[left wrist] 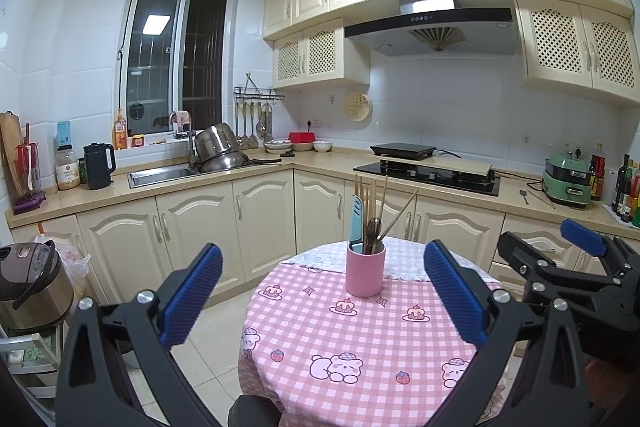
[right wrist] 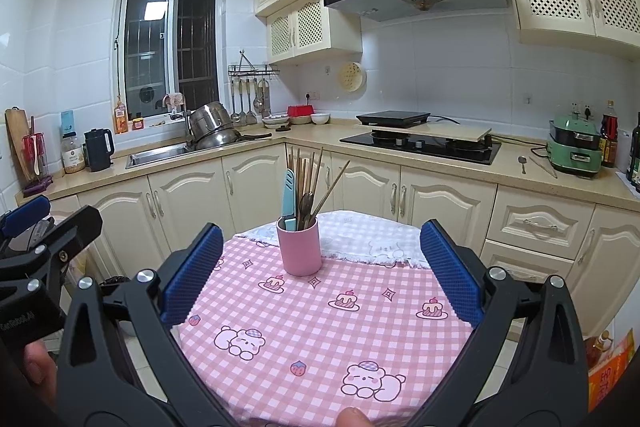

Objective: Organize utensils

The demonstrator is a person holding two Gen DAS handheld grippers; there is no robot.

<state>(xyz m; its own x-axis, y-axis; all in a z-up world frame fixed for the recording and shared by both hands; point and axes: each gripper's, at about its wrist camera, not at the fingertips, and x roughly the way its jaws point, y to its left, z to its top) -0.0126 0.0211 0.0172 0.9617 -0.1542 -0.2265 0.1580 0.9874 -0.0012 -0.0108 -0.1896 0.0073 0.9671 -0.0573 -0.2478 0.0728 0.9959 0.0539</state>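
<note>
The pink cup [right wrist: 299, 247] of upright chopsticks [right wrist: 304, 171] and utensils stands at twelve o'clock from both claws, on the counter's [right wrist: 320, 327] far side. Right claw [right wrist: 320, 271] and left claw [left wrist: 322, 291] gape, released and empty; the right looks nearer.

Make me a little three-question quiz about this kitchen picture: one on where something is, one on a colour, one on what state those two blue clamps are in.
1. Where does the cup of utensils stand?
A. on the checked table
B. in the sink
C. on the stove

2. What colour is the cup?
A. green
B. pink
C. white

3. How are the left gripper and the right gripper set?
A. both open, holding nothing
B. both shut on chopsticks
C. one holds the cup

Answers:
1 A, its base sits on the pink checked cloth of the table.
2 B, its wall is plain pink, with chopsticks sticking out above.
3 A, each pair of blue pads stands wide apart, with the cup far ahead.
</note>
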